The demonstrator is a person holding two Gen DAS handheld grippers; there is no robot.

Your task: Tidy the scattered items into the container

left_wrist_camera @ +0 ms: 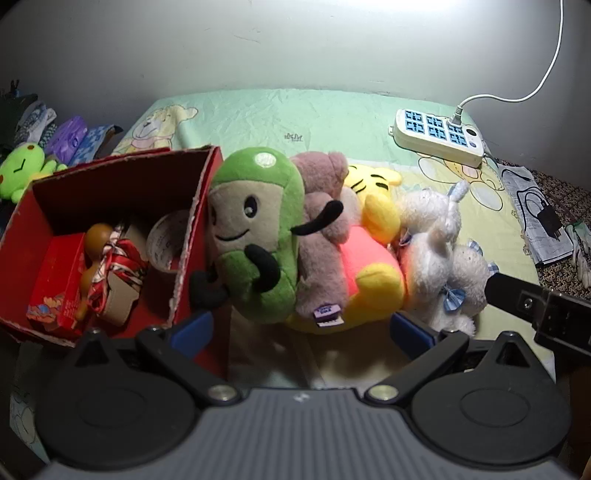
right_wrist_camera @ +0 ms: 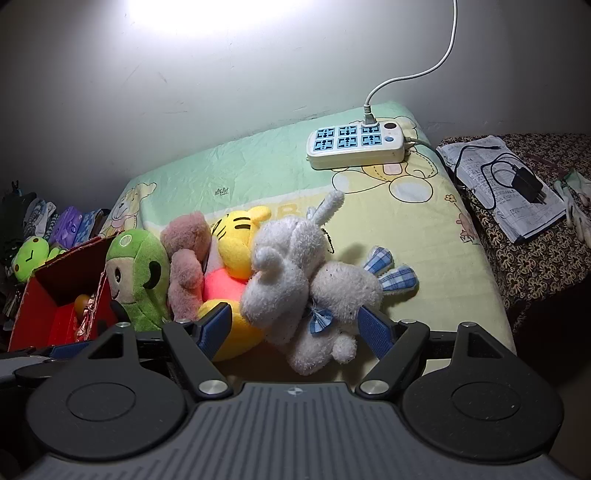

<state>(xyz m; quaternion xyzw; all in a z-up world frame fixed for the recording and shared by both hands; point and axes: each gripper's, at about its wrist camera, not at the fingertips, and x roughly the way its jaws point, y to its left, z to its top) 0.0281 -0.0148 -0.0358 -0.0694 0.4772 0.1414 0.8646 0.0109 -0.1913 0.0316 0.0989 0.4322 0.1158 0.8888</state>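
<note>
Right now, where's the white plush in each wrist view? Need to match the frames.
Left wrist: white plush sits right of centre, past the yellow plush, above the left gripper's right finger.
Right wrist: it lies at centre, between the open right gripper's fingers.
Shared landmark: the power strip on the sheet behind it, at upper right in both views.

A bare grey-white wall (right_wrist_camera: 184, 96) fills the back, with a bright glare of light (right_wrist_camera: 207, 14) at 12 o'clock. Below it lies a bed (right_wrist_camera: 424, 221) under a pale green and yellow sheet printed with cartoon bears. At 3 o'clock, just beside the bed, sits a surface under a brown flowered cloth (right_wrist_camera: 535, 266) — dim shadow beyond.
</note>
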